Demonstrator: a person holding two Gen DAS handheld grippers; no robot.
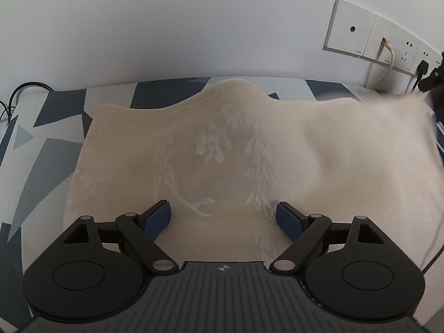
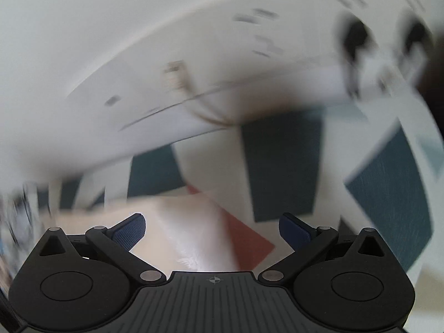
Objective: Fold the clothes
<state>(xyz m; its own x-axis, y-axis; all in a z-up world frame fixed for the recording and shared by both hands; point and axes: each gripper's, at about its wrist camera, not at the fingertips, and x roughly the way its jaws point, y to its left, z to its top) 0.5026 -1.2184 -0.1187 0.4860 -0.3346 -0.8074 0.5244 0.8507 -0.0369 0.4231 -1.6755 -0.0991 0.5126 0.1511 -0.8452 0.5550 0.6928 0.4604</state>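
Note:
A cream, fuzzy garment [image 1: 222,149] with a faint printed pattern lies spread flat over a cloth of dark and white geometric shapes [image 1: 41,149]. My left gripper [image 1: 223,216] hovers over the garment's near middle, its blue pads wide apart with nothing gripped between them. In the blurred right wrist view, my right gripper [image 2: 212,229] is open too, above a corner of the cream garment [image 2: 191,222] and the patterned cloth [image 2: 283,166]. The garment's right edge [image 1: 410,105] looks smeared by motion.
A white wall stands behind the surface, with a row of socket plates [image 1: 374,38], a plugged white cable [image 1: 388,52] and a black plug [image 1: 423,66]. Black cables [image 1: 16,94] lie at the far left. A red patch [image 2: 249,238] shows in the cloth.

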